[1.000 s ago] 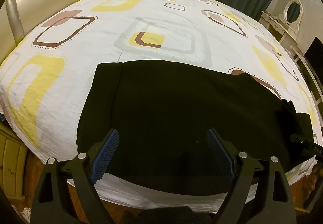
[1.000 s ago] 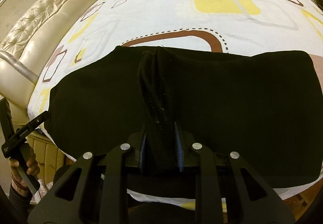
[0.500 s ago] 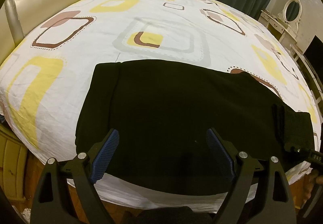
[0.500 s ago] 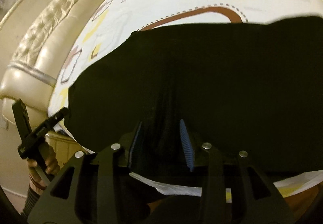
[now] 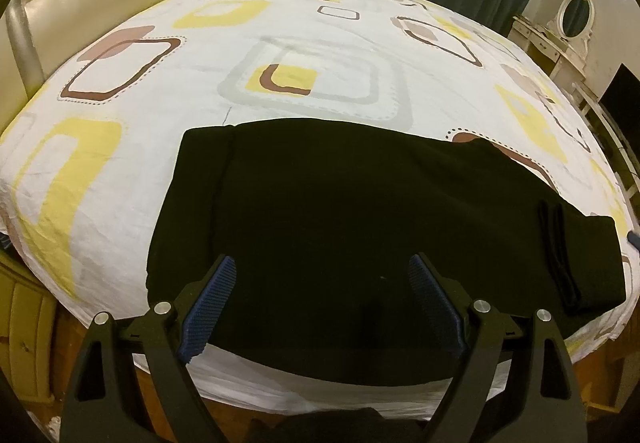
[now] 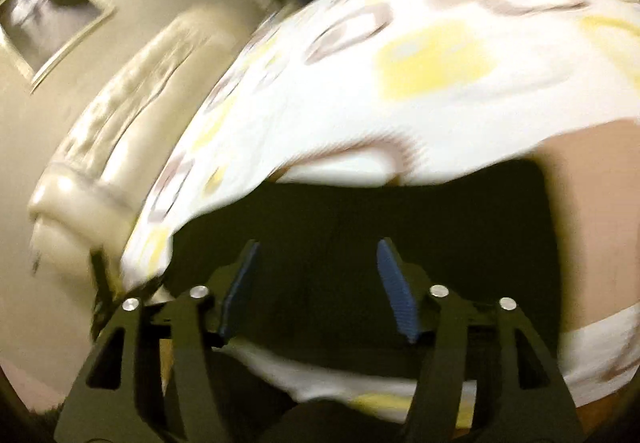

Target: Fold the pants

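Black pants (image 5: 360, 211) lie folded along the bed's (image 5: 160, 83) near edge; both grippers' jaws apart, folding left

Left gripper (image 5: 322, 275): two matte black plastic fingers with triangular cut-outs, each carrying two round silver screw heads and an inner pad (image 5: 208, 307) of ribbed dark blue rubber. Right gripper (image 6: 318, 261): the same black frame, silver screws and ribbed blue pads (image 6: 396, 289), blurred.
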`<state>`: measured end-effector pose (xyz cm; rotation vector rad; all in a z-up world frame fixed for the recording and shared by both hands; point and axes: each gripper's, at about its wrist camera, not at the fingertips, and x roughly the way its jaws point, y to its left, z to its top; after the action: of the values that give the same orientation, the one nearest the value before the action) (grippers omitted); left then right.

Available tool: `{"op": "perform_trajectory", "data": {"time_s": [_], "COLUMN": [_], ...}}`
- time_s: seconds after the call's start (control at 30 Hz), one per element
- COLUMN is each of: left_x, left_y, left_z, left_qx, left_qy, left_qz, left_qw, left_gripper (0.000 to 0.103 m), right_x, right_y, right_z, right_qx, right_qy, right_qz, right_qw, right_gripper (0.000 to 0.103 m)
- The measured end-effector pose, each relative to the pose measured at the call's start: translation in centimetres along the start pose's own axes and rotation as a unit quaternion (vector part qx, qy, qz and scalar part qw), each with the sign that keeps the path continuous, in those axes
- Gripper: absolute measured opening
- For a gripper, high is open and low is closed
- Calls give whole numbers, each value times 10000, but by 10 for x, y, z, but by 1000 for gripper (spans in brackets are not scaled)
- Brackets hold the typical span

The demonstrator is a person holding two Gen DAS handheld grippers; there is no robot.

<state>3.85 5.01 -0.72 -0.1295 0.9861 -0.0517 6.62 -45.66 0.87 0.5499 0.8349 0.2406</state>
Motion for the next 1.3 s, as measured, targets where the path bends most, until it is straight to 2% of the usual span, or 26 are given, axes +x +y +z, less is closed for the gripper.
{"op": "perform_trajectory", "data": {"time_s": [0.07,0.17,0.27,0.33,0.37,0.43,0.47,0.57,0.73,0.83,1.03,1.17,1.23,1.3], "left_x": [0,0,0,0,0,1,1,2,3,0,1,-1,-2,-2], "left_y": [0,-1,-1,-1,-1,-1,-1,0,0,0,2,-1,-2,-2], "left_z": [1,1,2,2,2,2,2,2,1,1,0,0,0,0], "left_qx": [8,3,17,14,10,5,-2,-10,30,57,-23,71,93,100], "left_qy": [-9,-18,-16,-15,-12,-3,1,27,37,-5,15,-28,-38,-49], "left_qz": [-6,-16,-14,-6,-7,-8,-6,-13,17,33,-9,-3,-6,-4], "left_qw": [10000,10000,10000,10000,10000,10000,10000,10000,10000,10000,10000,10000,9999,9999], "left_gripper": [87,87,87,87,87,87,87,87,87,87,87,87,87,87], "right_x": [-10,-2,19,31,36,46,50,58,57,43,9,-4,-5,-3], "right_y": [-49,-106,-144,-154,-157,-162,-162,-159,-158,-156,-152,-148,-147,-146], "right_z": [14,20,14,10,8,5,5,4,1,-6,-42,-65,-73,-77], "right_qx": [569,1302,1977,2179,2245,2362,2340,2155,2181,2276,2334,2287,2274,2143], "right_qy": [-239,-213,19,92,107,226,271,363,299,310,372,512,561,572], "right_qz": [-286,-455,-4,224,332,526,433,213,239,421,760,823,810,577], "right_qw": [9977,9902,9803,9757,9738,9700,9709,9756,9752,9723,9687,9687,9688,9734], "right_gripper": [61,61,61,60,56,39,31,24,25,32,39,42,43,35]}}
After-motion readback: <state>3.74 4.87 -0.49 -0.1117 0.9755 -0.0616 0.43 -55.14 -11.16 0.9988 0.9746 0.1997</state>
